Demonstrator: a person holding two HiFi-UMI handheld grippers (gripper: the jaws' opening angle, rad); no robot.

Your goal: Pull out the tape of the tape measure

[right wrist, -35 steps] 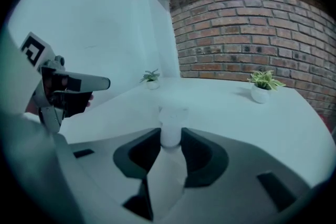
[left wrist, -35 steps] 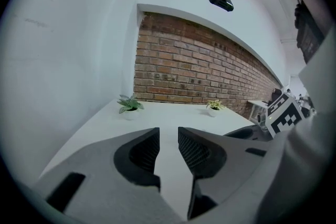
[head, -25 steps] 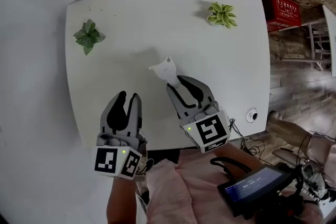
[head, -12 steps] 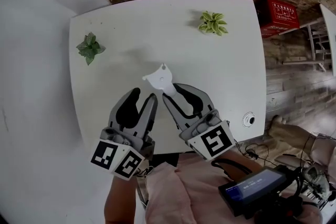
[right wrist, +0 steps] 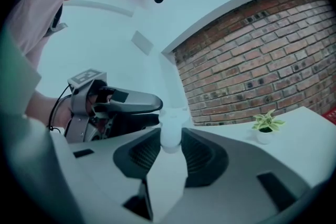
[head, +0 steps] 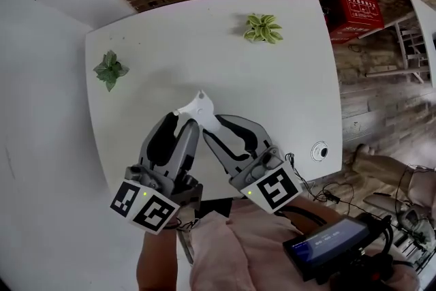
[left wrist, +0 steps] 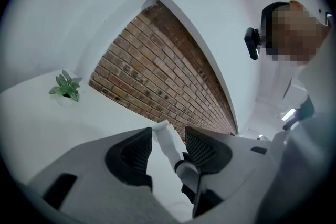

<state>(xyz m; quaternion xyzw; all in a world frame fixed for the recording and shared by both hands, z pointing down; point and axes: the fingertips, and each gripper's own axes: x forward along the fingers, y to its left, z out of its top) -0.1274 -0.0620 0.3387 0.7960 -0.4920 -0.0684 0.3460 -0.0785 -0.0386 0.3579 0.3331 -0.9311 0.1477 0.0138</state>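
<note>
The right gripper (right wrist: pixel 170 136) was clamped on the tape measure (head: pixel 196 108). Its jaws pinched the white body from both sides and held it clear above the white table (head: pixel 286 78). And there was the left gripper (left wrist: pixel 169 134), whose jaws had just been opening and stood spread wide, one on each side of the tape measure's far end. The white tip sat between them, but as far as we could see neither of the pads (left wrist: pixel 131 152) pressed on it.

We took this for the set-up to the pull, and we saw no length of tape drawn out.

To do it well, we reckoned the left jaws should close on the very tip of the tape measure and nothing more. If they caught the case too, both grippers would just be tugging on the same lump. From these views we couldn't tell where the pull tab ended and the case began, so a careful, centred bite mattered.

The right gripper's hold looked narrow, low on the tape measure, so the body might twist in it. We would have kept that pinch firm and drawn the left gripper straight away from the tape measure, slow and level. A jerk could slip the tip out of the pads.
</note>
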